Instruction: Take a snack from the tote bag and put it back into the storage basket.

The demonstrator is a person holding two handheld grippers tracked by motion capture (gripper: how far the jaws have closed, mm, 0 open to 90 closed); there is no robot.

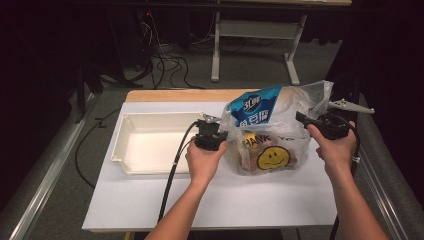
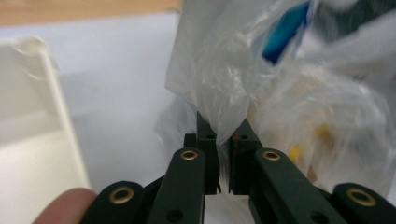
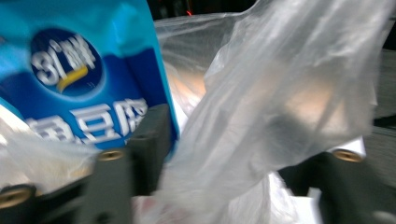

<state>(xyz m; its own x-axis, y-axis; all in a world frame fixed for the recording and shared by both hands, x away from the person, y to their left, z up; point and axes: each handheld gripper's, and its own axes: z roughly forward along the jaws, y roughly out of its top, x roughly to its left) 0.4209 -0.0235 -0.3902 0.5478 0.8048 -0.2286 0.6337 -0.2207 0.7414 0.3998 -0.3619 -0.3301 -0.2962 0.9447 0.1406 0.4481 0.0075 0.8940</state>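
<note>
A clear plastic bag (image 1: pixel 287 107) with a yellow smiley face (image 1: pixel 273 157) stands on the white table sheet. A blue packet (image 1: pixel 255 107) with white lettering sticks up inside it. My left gripper (image 1: pixel 223 134) is at the bag's left side, shut on a fold of the film. In the left gripper view the bag (image 2: pixel 224 88) is pinched between the nearly closed jaws of the left gripper (image 2: pixel 224 140). My right gripper (image 1: pixel 301 118) is at the bag's upper right. Its jaws stand wide apart (image 3: pixel 247 140), with loose bag film (image 3: pixel 289 84) draped between them beside the blue packet (image 3: pixel 84 74).
An empty white tray (image 1: pixel 125 150) lies left of the bag; its wall (image 2: pixel 51 93) is close to the left gripper. The white sheet (image 1: pixel 225 200) covers the table up to a wooden strip at the far edge. Cables and a table frame stand on the floor beyond.
</note>
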